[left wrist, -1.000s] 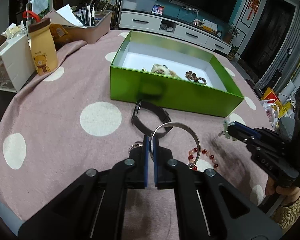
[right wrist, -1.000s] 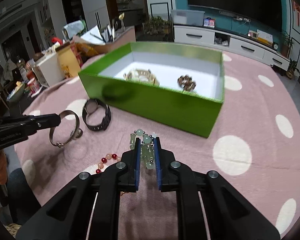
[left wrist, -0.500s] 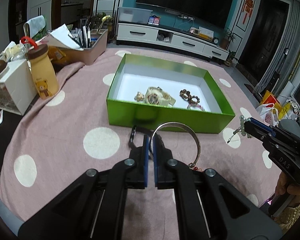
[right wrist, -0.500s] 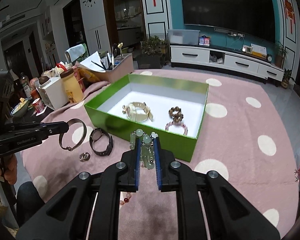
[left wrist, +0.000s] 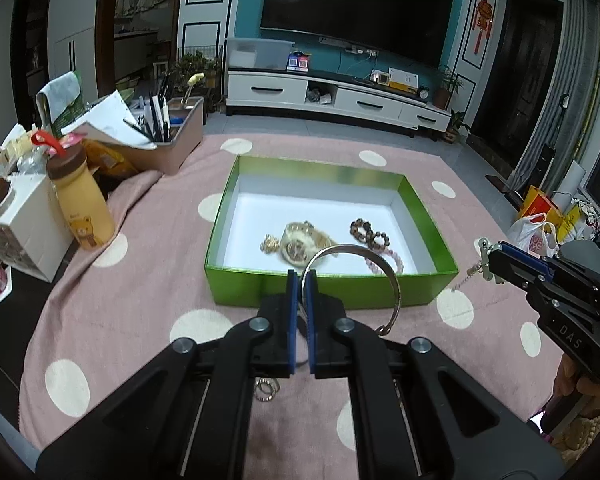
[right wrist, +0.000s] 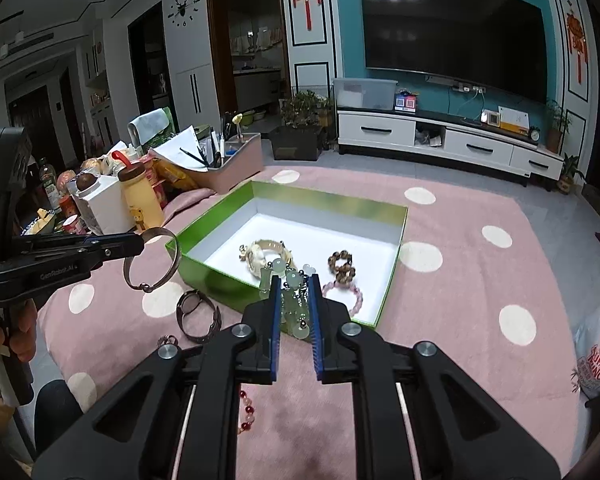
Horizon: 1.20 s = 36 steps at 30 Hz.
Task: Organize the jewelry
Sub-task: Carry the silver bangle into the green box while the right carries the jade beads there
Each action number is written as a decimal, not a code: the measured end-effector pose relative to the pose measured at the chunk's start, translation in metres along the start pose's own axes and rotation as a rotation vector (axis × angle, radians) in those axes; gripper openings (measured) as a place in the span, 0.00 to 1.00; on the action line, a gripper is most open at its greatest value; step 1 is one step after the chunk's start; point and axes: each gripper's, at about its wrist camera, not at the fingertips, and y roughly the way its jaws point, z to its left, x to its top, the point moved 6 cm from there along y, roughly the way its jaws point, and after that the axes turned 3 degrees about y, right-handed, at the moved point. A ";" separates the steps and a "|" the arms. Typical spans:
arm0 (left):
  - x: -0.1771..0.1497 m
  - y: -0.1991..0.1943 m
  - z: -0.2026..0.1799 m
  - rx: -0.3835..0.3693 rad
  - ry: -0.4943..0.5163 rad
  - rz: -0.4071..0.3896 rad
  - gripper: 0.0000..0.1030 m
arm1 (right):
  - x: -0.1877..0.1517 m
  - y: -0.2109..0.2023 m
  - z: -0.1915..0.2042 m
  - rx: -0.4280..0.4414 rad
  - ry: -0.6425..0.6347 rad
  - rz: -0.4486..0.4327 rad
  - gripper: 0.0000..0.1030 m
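Note:
My left gripper [left wrist: 301, 280] is shut on a silver bangle [left wrist: 392, 276] and holds it in the air in front of the green box [left wrist: 236, 280]. It also shows in the right wrist view [right wrist: 140, 242]. My right gripper [right wrist: 295, 300] is shut on a pale green bead bracelet [right wrist: 292, 304], held above the box's near wall [right wrist: 228, 292]. The box holds a gold watch [left wrist: 300, 242], a brown bead bracelet [left wrist: 370, 234] and a pink bead bracelet [right wrist: 344, 294]. A black watch [right wrist: 198, 316], a red bead bracelet [right wrist: 246, 412] and small rings [left wrist: 267, 387] lie on the pink cloth.
A yellow bear bottle [left wrist: 84, 204], a white carton [left wrist: 24, 224] and a tray of pens and papers [left wrist: 160, 140] stand at the table's left. A plastic bag [right wrist: 598, 344] sits off the right edge. The dotted pink cloth [left wrist: 112, 320] covers the table.
Both grippers have risen with their bracelets and the box now appears farther below. The black watch has dropped out of the left wrist view, hidden behind the fingers.

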 end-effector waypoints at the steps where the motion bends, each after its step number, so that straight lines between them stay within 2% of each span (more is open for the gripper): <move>1: 0.004 0.000 -0.001 -0.001 0.004 -0.004 0.03 | 0.003 0.000 0.000 0.000 -0.002 -0.003 0.12; 18: 0.052 0.010 -0.003 0.012 0.037 -0.041 0.03 | 0.033 0.012 -0.008 -0.007 -0.005 -0.038 0.12; 25: 0.063 0.024 0.000 0.016 0.034 -0.031 0.03 | 0.037 0.016 -0.010 -0.006 -0.006 -0.038 0.12; 36: 0.077 0.049 0.005 0.033 0.036 -0.015 0.03 | 0.051 0.044 -0.015 -0.005 -0.003 -0.025 0.12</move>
